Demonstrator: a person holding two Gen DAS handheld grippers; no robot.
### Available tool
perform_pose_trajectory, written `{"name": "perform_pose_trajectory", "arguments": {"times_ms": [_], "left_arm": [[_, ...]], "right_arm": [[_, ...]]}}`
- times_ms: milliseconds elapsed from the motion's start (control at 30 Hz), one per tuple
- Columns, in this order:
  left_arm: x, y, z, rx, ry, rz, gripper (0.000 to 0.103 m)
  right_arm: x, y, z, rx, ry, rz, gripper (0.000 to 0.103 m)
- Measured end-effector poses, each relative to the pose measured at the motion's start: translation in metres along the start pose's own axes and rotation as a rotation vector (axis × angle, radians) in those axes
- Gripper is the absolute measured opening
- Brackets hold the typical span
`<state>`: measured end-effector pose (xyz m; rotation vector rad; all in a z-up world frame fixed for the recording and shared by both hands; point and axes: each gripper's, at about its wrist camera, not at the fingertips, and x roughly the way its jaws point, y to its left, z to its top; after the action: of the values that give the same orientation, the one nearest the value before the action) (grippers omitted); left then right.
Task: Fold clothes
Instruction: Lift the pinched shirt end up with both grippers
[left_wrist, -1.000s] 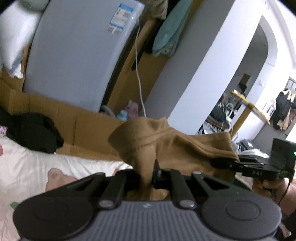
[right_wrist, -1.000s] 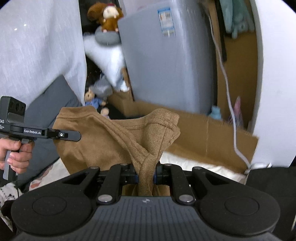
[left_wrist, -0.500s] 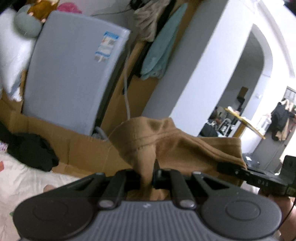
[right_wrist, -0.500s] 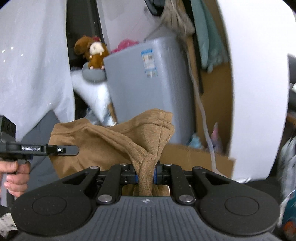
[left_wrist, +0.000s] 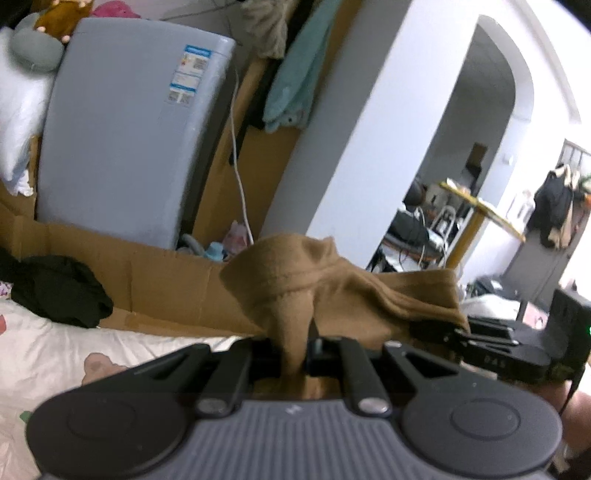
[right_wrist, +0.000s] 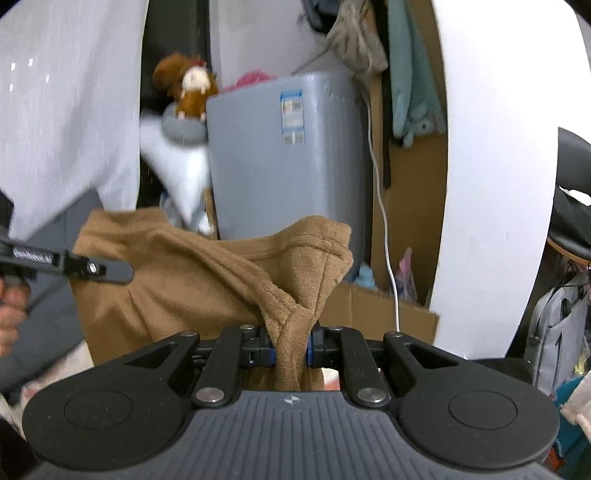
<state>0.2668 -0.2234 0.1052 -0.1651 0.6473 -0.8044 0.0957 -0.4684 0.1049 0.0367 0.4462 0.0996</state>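
Note:
A brown fleece garment (left_wrist: 332, 284) hangs in the air, stretched between both grippers. My left gripper (left_wrist: 295, 350) is shut on one bunched corner of it, low in the middle of the left wrist view. The cloth runs rightward from there to the other gripper (left_wrist: 491, 347), held by a hand at the right edge. In the right wrist view my right gripper (right_wrist: 290, 350) is shut on the opposite corner of the brown garment (right_wrist: 192, 280). The left gripper (right_wrist: 96, 267) shows at that view's left edge, clamped on the cloth's far end.
A bed with a white patterned sheet (left_wrist: 48, 365) lies below, with a black garment (left_wrist: 59, 291) heaped on it. Behind it stand cardboard (left_wrist: 155, 273), a grey appliance (left_wrist: 122, 140), a white cable (left_wrist: 238, 166) and a white pillar (right_wrist: 495, 184). A plush toy (right_wrist: 192, 86) sits on top.
Both grippers have lifted and swung with the garment still clamped; the background sits lower in both views, with more of the grey appliance's top and the doorway showing. The grips are unchanged.

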Motion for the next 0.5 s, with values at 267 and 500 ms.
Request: {"name": "perform_pose_trajectory", "arguments": {"times_ms": [267, 500], "left_arm": [[0.001, 0.012, -0.003, -0.017, 0.024, 0.033, 0.009], [0.004, 0.009, 0.002, -0.026, 0.006, 0.029, 0.009]], "right_arm": [[-0.001, 0.010, -0.001, -0.039, 0.016, 0.032, 0.015], [-0.004, 0.007, 0.001, -0.040, 0.009, 0.025, 0.015]]}}
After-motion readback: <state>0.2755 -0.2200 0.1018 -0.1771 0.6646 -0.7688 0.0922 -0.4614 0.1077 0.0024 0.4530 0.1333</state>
